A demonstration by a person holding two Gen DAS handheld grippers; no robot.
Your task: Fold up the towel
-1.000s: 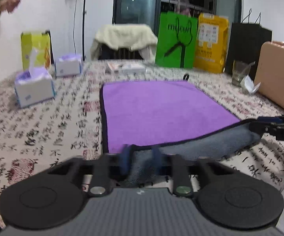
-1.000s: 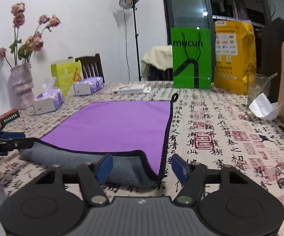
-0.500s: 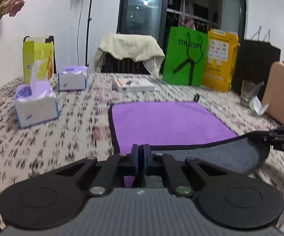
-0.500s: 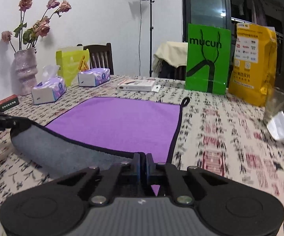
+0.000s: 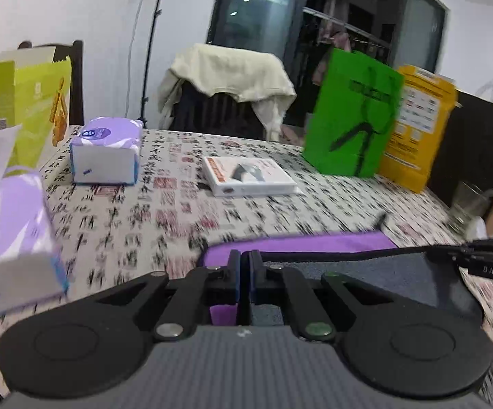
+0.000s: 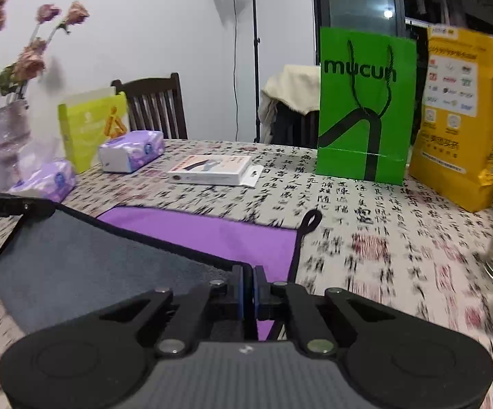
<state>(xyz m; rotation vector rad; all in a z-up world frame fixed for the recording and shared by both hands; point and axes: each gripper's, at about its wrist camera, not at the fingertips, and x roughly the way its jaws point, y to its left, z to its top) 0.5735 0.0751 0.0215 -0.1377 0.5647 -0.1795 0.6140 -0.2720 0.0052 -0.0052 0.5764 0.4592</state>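
The towel is purple on top [image 5: 301, 240] [image 6: 212, 230] and grey underneath [image 5: 383, 272] [image 6: 86, 255], with a black hem and a hanging loop [image 6: 309, 220] at its far right corner. It lies on the patterned tablecloth. My left gripper [image 5: 244, 264] is shut on the towel's near left corner. My right gripper [image 6: 248, 277] is shut on the near right corner. Both hold the near edge lifted and carried over the purple face, grey side up. The right gripper also shows at the right of the left wrist view [image 5: 485, 255], the left one at the left of the right wrist view [image 6: 8, 204].
Beyond the towel lie a white flat box [image 5: 250, 175] [image 6: 212, 169], two tissue packs [image 5: 105, 155] [image 5: 11, 238], a yellow-green box [image 6: 91, 124], a green bag [image 6: 365, 105], a yellow bag [image 6: 461, 116] and a glass [image 5: 468, 204]. A vase of flowers [image 6: 4, 143] stands far left.
Both grippers closed on the near corners, lifted them and carried the near edge forward over the towel. Much less purple shows now; the grey underside covers the near half.
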